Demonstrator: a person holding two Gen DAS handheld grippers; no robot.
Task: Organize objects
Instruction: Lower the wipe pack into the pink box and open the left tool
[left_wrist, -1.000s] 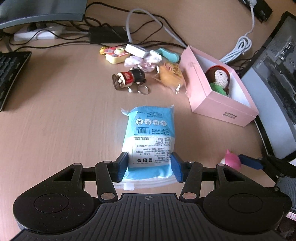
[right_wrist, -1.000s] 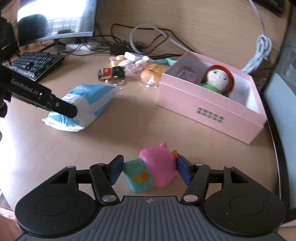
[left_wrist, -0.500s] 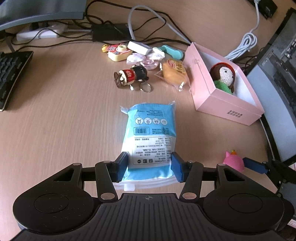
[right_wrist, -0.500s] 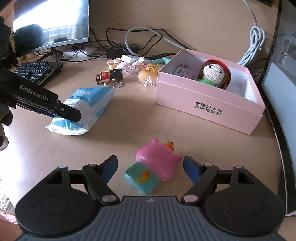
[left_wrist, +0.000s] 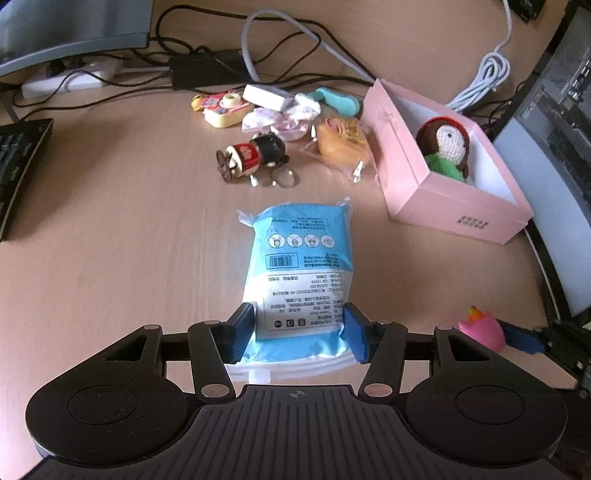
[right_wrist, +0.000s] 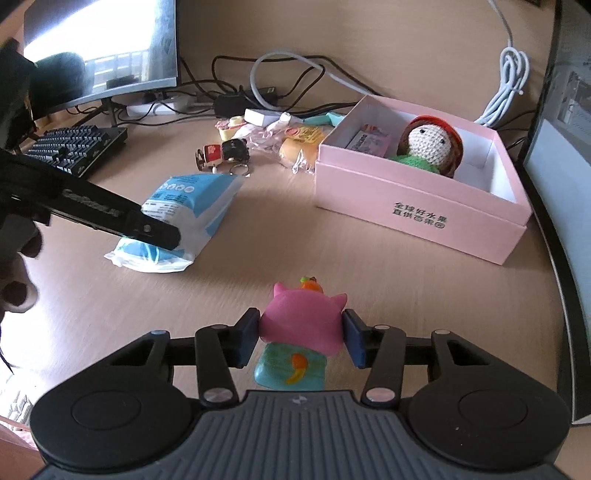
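Desk (left_wrist: 110, 221) | left fingers (left_wrist: 243, 328) clamp blue pack (left_wrist: 299, 258) | right fingers (right_wrist: 246, 338), just closing, clamp pink toy (right_wrist: 301, 319)

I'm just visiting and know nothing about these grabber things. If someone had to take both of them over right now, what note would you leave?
Left gripper: pads pressed on the near end of the blue packet, which lies on the desk.
Right gripper: jaws have just been closing, now pinching the pink toy by its sides.
Pink box: open, to the right, with the knitted doll and a small packet already inside.
Left to do: packet and toy into the box, probably, then the pile of small items behind the packet.
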